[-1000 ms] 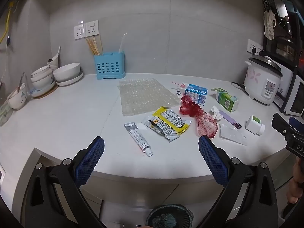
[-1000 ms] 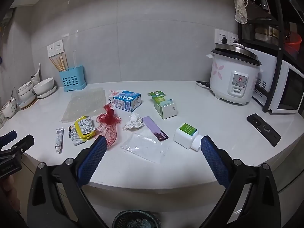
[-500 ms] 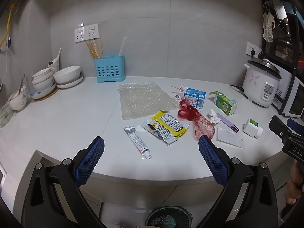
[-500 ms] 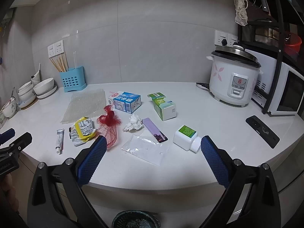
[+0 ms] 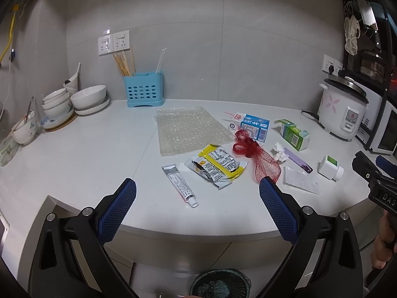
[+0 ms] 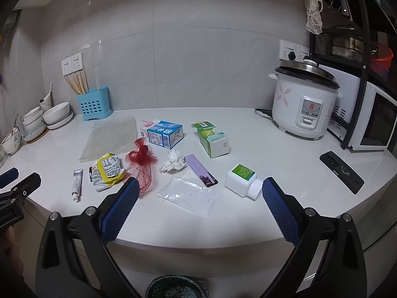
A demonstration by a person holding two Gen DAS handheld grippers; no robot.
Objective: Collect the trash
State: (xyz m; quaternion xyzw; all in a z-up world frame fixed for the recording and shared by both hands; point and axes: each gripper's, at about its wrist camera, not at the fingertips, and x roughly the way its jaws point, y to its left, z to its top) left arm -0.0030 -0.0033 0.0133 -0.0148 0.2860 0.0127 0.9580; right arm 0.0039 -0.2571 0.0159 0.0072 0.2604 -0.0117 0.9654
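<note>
Off counter (image 5: 74, 164) edge — both hand-held grippers (image 5: 197, 190) (image 6: 198, 191) level, spread wide.

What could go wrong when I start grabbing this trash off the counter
The clear plastic bag lies flat on the countertop; the open right gripper may slide over it without pinching. The red mesh net touches the yellow wrapper, so the open left gripper might snag both. The bin sits below the counter edge, so light pieces such as the crumpled tissue could miss it.
</note>
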